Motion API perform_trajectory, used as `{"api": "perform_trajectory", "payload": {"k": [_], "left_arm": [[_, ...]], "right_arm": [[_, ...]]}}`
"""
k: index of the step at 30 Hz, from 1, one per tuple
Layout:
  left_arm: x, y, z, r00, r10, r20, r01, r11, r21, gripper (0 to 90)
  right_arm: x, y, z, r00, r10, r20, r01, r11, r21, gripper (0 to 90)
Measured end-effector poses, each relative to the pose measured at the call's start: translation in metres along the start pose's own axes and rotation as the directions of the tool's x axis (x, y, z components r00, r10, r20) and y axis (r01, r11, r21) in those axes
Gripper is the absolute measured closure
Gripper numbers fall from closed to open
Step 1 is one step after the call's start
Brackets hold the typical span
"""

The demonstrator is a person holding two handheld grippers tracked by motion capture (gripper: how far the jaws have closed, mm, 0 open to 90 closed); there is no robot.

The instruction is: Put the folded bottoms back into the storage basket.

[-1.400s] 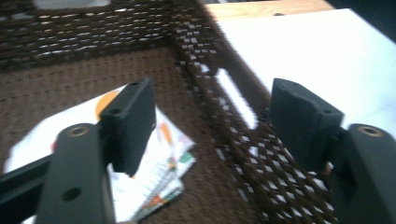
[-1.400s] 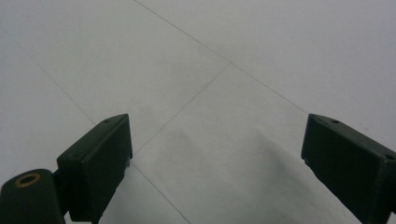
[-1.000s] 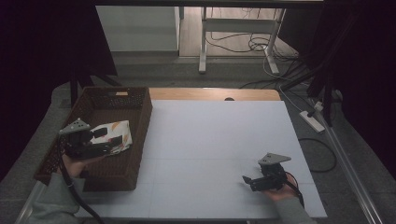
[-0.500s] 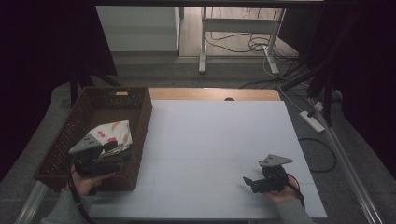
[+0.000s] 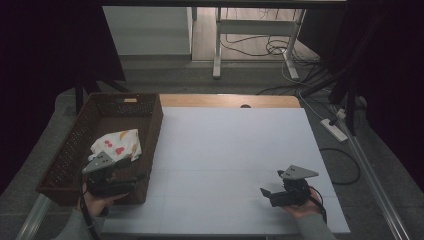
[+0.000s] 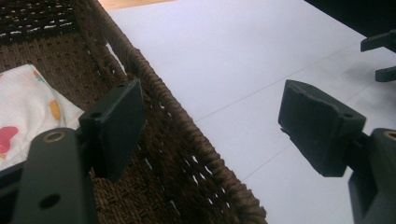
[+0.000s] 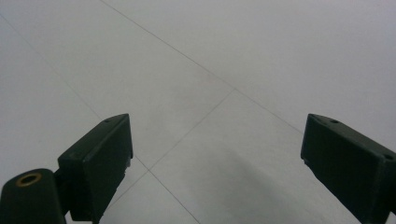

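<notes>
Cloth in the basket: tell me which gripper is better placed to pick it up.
Left. The left gripper is open over the basket beside the cloth; the right gripper sits far across the table.

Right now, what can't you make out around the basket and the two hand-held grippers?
- Wicker basket, high view: near inner corner hidden by the left hand-held gripper.
- Printed cloth, left gripper view: cut off by the left edge and one jaw.
- Right hand-held gripper, high view: jaw gap too small and dark.

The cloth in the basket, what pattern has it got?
White cloth with red and orange blotches, clearest in the high view.
</notes>
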State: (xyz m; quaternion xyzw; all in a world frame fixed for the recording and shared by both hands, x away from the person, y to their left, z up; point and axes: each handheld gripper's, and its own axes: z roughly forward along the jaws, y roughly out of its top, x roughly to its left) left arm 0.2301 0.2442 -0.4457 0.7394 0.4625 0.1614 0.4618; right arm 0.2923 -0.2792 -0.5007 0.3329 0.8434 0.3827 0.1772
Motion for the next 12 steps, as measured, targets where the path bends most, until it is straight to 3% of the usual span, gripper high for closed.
{"api": "perform_trajectory", "payload": {"k": [12], "left_arm": [[0.0010, 0.0012, 0.0003, 1.0000, 0.002, 0.003, -0.002, 1.0000, -0.003, 22.1]], "right_arm": [[0.0014, -0.0012, -0.0039, 1.0000, -0.008, 0.000, 0.008, 1.000, -0.022, 9.5]]}}
